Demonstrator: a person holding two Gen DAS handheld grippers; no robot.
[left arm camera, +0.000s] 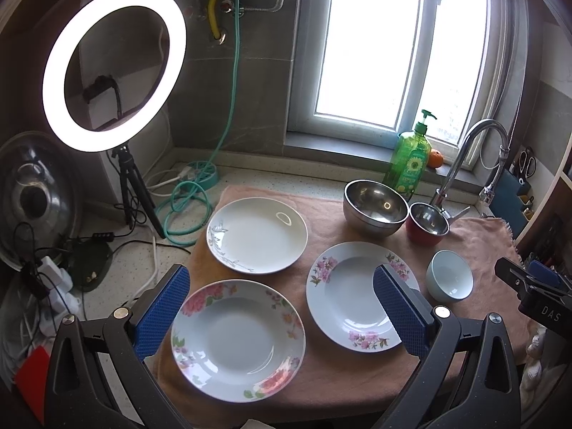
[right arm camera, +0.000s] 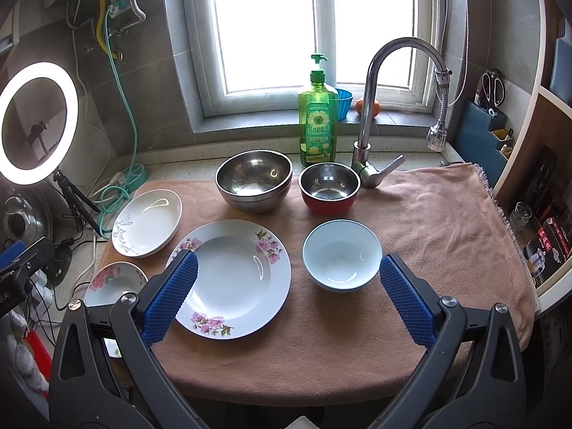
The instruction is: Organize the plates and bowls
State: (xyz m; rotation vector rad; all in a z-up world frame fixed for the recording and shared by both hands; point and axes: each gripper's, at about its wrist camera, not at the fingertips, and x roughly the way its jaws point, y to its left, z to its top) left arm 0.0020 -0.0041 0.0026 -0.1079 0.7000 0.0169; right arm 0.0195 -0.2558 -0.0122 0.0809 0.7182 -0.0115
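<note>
On a pink towel [left arm camera: 332, 379] lie three plates: a white one with grey leaves [left arm camera: 257, 235], one with pink-orange flowers [left arm camera: 237, 339] and one with pink blossoms [right arm camera: 232, 279]. A light blue bowl [right arm camera: 341, 255] sits right of the blossom plate. Behind them stand a large steel bowl [right arm camera: 254, 178] and a small red bowl [right arm camera: 329, 187]. My left gripper [left arm camera: 280, 271] hovers open above the flowered plates, holding nothing. My right gripper [right arm camera: 289, 259] is open too, above the blossom plate and the blue bowl.
A green soap bottle [right arm camera: 317, 121] and a curved faucet [right arm camera: 371, 107] stand behind the bowls by the window. A lit ring light [left arm camera: 114, 68] on a tripod, cables and a pot lid [left arm camera: 32, 196] crowd the counter to the left. Shelves border the right.
</note>
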